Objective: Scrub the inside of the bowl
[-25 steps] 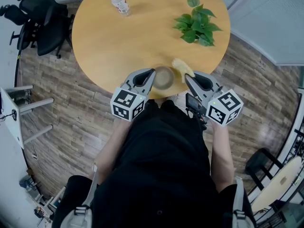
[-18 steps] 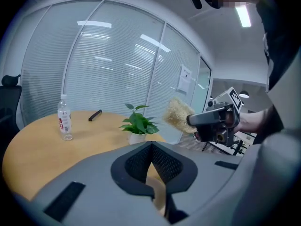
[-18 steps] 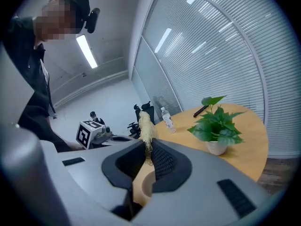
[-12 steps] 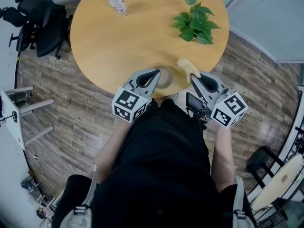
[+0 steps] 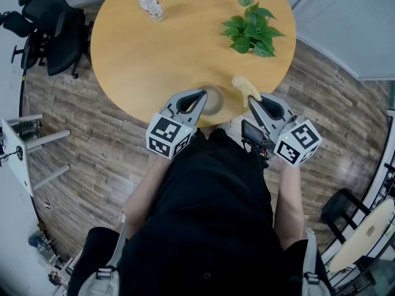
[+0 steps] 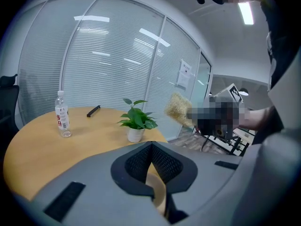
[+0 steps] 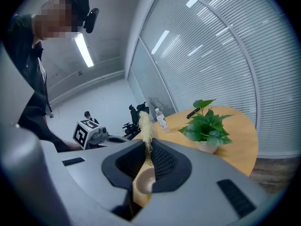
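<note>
Bowl (image 5: pixel 214 99) at table (image 5: pixel 154 60) edge, rim pinched in your closed left gripper (image 5: pixel 200 95); your right gripper (image 5: pixel 252 99) clamps a straw-coloured scrubber (image 5: pixel 242 84) just beside it.

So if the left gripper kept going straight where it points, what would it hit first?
The left gripper holds the small tan bowl. Past it is bare round wooden tabletop, then probably the leafy green plant in its white pot, nearly dead ahead; depth is unclear.

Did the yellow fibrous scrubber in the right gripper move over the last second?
Yes, slightly: the yellow fibrous scrubber shifted right in head view, closer under the green potted plant.
</note>
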Action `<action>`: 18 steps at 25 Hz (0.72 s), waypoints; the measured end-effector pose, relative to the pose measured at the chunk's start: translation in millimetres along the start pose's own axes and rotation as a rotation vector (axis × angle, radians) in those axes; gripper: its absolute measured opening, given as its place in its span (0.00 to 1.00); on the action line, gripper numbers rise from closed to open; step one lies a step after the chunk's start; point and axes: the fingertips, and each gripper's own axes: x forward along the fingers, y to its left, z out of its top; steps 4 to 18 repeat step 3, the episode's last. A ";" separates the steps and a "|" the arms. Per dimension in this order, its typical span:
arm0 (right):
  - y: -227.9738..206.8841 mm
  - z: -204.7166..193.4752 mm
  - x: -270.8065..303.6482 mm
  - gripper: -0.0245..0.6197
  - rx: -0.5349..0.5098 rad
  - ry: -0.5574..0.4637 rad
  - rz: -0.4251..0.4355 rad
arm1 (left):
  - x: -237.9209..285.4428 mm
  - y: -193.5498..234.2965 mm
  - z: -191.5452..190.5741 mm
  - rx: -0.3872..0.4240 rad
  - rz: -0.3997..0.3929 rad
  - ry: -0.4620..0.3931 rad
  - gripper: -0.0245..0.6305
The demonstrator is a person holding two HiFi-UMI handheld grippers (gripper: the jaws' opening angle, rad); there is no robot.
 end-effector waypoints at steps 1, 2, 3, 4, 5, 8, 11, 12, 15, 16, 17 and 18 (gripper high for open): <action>0.3 -0.5 -0.1 0.10 -0.002 0.002 0.001 | 0.3 -0.7 -0.5 0.009 0.000 0.002 0.05; 0.5 -1.0 -0.3 0.10 -0.003 0.003 0.002 | 0.6 -1.6 -0.9 0.019 0.000 0.004 0.05; 0.7 -1.5 -0.4 0.10 -0.005 0.004 0.002 | 0.9 -2.5 -1.4 0.028 0.000 0.006 0.05; 0.7 -1.5 -0.4 0.10 -0.005 0.004 0.002 | 0.9 -2.5 -1.4 0.028 0.000 0.006 0.05; 0.7 -1.5 -0.4 0.10 -0.005 0.004 0.002 | 0.9 -2.5 -1.4 0.028 0.000 0.006 0.05; 0.7 -1.5 -0.4 0.10 -0.005 0.004 0.002 | 0.9 -2.5 -1.4 0.028 0.000 0.006 0.05; 0.7 -1.5 -0.4 0.10 -0.005 0.004 0.002 | 0.9 -2.5 -1.4 0.028 0.000 0.006 0.05; 0.7 -1.5 -0.4 0.10 -0.005 0.004 0.002 | 0.9 -2.5 -1.4 0.028 0.000 0.006 0.05; 0.7 -1.5 -0.4 0.10 -0.005 0.004 0.002 | 0.9 -2.5 -1.4 0.028 0.000 0.006 0.05; 0.7 -1.5 -0.4 0.10 -0.005 0.004 0.002 | 0.9 -2.5 -1.4 0.028 0.000 0.006 0.05; 0.7 -1.5 -0.4 0.10 -0.005 0.004 0.002 | 0.9 -2.5 -1.4 0.028 0.000 0.006 0.05; 0.7 -1.5 -0.4 0.10 -0.005 0.004 0.002 | 0.9 -2.5 -1.4 0.028 0.000 0.006 0.05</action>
